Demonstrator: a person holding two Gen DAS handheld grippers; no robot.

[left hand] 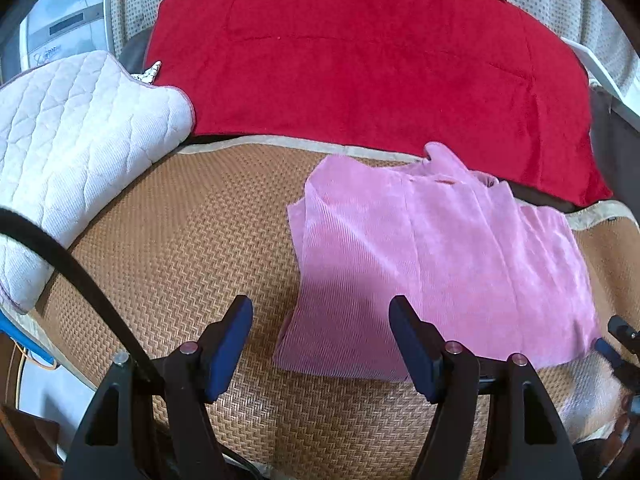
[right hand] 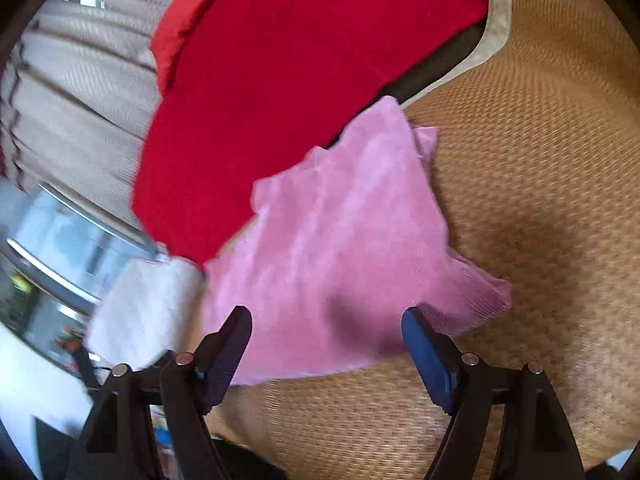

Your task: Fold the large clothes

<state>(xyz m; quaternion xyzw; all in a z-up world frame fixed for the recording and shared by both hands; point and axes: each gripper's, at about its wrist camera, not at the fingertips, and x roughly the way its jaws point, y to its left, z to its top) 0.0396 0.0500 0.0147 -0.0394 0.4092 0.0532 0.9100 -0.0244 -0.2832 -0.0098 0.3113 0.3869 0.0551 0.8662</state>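
A pink corduroy garment [left hand: 436,264] lies folded into a rough rectangle on the woven mat [left hand: 168,248]. My left gripper [left hand: 321,338] hovers open over its near left corner, with nothing between the blue pads. In the right wrist view the same pink garment [right hand: 336,248] fills the middle of the woven mat [right hand: 532,184], and my right gripper [right hand: 327,346] stands open above its near edge, holding nothing. The tip of the right gripper [left hand: 612,344] shows at the far right of the left wrist view, beside the garment's corner.
A red blanket [left hand: 360,68] covers the bed behind the mat, its edge under the garment's far side. A white quilted pillow [left hand: 76,152] lies at the left. A black cable [left hand: 80,276] crosses the near left. A white cloth [right hand: 148,312] lies beside the garment.
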